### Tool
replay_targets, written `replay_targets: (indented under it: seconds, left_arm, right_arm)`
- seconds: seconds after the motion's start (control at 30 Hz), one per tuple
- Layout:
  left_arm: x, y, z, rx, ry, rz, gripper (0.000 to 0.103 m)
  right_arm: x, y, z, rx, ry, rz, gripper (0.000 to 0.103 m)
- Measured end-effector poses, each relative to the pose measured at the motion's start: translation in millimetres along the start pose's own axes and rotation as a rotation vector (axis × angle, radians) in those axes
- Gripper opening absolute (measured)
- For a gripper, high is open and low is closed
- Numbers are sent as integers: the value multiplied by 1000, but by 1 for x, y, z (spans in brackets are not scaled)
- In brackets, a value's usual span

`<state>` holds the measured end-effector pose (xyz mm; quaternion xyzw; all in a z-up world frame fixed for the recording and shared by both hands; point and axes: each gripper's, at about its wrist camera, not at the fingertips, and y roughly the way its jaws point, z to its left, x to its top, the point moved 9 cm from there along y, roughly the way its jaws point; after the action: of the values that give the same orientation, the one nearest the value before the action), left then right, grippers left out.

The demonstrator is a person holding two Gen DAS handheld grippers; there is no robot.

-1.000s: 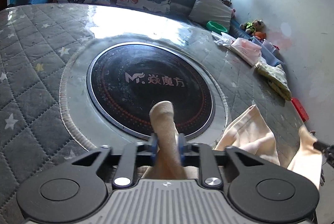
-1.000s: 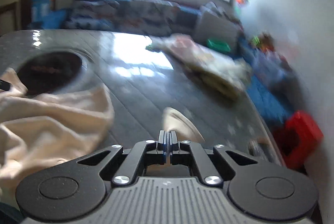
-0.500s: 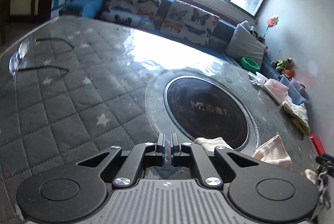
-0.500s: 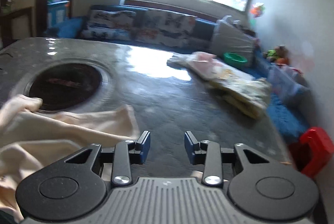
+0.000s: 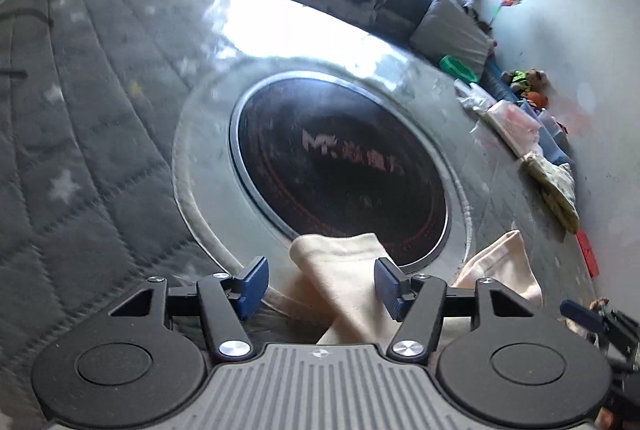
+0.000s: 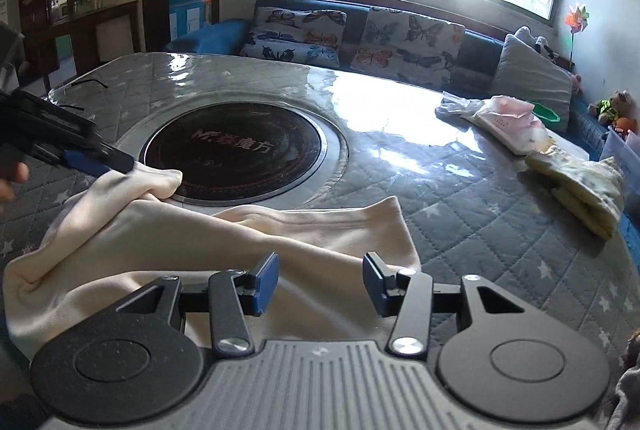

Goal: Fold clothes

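Item, cream garment: lying rumpled on the quilted tabletop beside the induction hob, you are now hovering both hand-held grippers, left and right, spread open after releasing its corners, apparently regrasping.

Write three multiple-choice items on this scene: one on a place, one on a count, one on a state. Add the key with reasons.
1. Where does the cream garment lie?
A. on the sofa
B. on the quilted table, touching the round black cooktop
C. on the floor

2. How many butterfly cushions lean on the sofa?
A. two
B. four
C. none

3. How do the jaws of the right gripper stand?
A. shut on the garment
B. shut on nothing
C. open above the garment

Key: B, one corner rests on the cooktop rim; A, two printed cushions stand side by side; C, the blue pads stand apart with cloth showing between them.
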<state>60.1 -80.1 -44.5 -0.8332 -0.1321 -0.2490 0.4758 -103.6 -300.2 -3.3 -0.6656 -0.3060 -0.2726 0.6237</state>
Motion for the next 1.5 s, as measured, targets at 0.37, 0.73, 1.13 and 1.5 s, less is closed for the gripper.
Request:
replay_targets:
  seconds: [0.37, 0.73, 1.13, 1.5]
  left_arm:
    - [4, -28, 11, -6, -15, -109, 5]
    - [3, -138, 100, 205, -138, -337, 5]
    - [-23, -156, 168, 410, -219, -221, 30]
    - [13, -84, 59, 142, -20, -146, 44]
  right_arm:
    - [-6, 5, 13, 27, -1, 12, 53]
    - [-5, 0, 14, 31, -15, 7, 57]
    - [15, 9, -2, 40, 4, 13, 50]
    - [35, 61, 32, 183, 2, 98, 37]
